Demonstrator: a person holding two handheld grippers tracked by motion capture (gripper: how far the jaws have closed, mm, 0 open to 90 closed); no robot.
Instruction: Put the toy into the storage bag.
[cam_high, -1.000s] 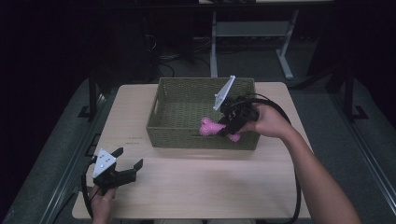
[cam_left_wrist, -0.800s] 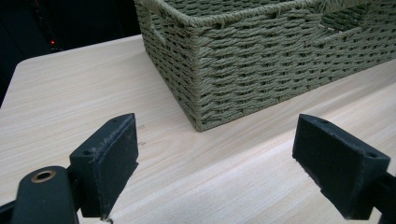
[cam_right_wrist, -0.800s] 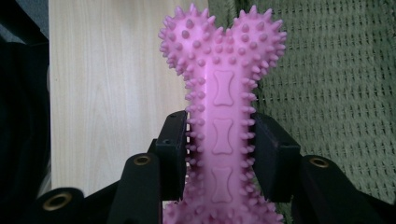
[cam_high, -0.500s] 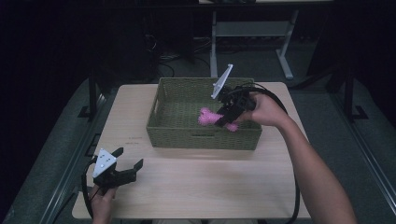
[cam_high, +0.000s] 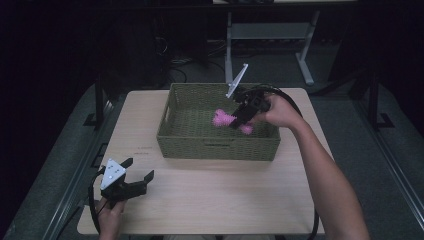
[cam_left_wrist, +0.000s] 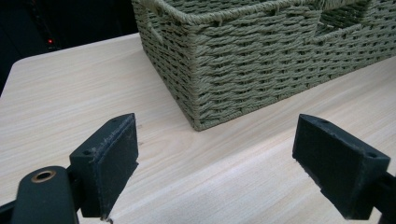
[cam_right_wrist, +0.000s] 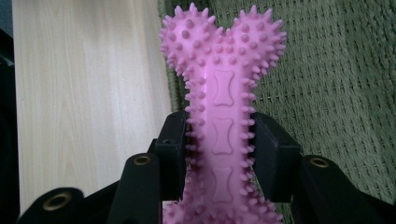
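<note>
Right tool (cam_high: 239, 119) over the basket (cam_high: 218, 149), clamped on pink spiked bone (cam_right_wrist: 223, 116); left tool (cam_high: 136, 175) wide.

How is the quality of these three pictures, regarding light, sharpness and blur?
High view: dim, with a nearly black room around the lit table; the pink bone toy is small and soft-edged. Left gripper view: bright and even, the woven basket sharp, the left tongs slightly soft. Right gripper view: the toy is crisp and evenly lit, without glare.
</note>
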